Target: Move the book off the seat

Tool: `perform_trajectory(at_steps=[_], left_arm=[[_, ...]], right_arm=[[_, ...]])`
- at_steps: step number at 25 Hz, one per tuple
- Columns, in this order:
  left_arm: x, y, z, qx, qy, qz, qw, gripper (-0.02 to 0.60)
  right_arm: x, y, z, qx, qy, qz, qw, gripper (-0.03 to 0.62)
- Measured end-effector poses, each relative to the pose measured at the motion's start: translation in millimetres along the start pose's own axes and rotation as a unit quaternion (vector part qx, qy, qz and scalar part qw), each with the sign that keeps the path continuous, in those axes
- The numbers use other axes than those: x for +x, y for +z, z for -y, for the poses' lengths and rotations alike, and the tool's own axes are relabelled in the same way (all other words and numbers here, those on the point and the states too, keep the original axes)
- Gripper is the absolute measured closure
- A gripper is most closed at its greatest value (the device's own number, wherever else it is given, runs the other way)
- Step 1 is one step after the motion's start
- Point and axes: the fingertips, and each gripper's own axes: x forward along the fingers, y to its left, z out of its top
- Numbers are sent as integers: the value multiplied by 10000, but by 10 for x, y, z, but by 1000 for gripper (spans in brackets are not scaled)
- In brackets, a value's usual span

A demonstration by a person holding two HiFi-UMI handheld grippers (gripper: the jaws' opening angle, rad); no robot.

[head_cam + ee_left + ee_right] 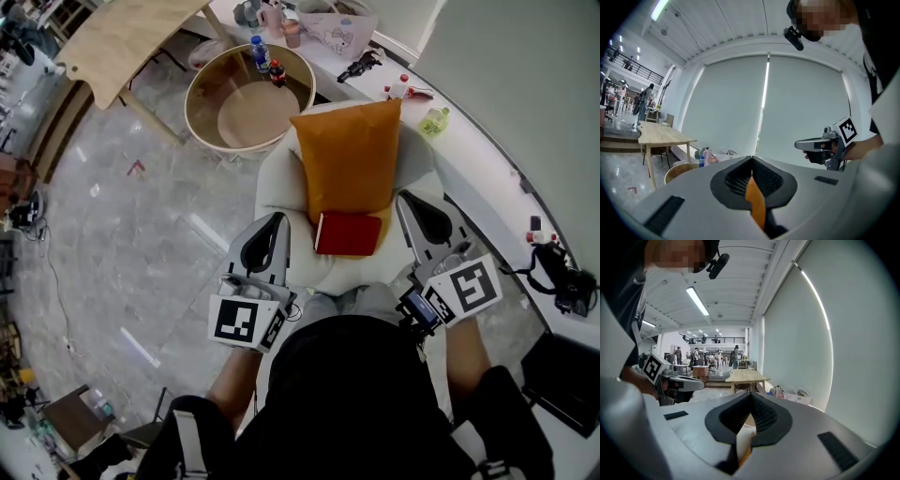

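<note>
The red book [348, 233] lies flat on the pale seat [281, 183], against the lower edge of the orange cushion [349, 159]. The cushion leans upright on the backrest, so only the book's near and side edges are free. The left gripper [275, 223] hangs off the cushion's lower left corner and the right gripper [410, 202] off its lower right. Each has its jaws together with nothing between them, probably flanking the book for a two-sided approach; neither touches it.

Matt book [348, 233] — cloth cushion [349, 155]; glossy floor [141, 234]
</note>
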Motion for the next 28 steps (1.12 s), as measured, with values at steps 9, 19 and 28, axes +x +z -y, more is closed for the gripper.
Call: perform_trajectory(at_steps=[9,19,28], left_arm=[[444,-423,59,26,-4,-560,9984,577],[883,-1286,-172,13,72,-1241,9922,509],[1115,-2300,-214,-215,63,-1824,9830,403]], right_arm=[[68,-330,420,326,52,-252,9991,583],[356,-799,875,476,165,-440,9978,583],[514,-1390,971,668,378,-645,9950,583]])
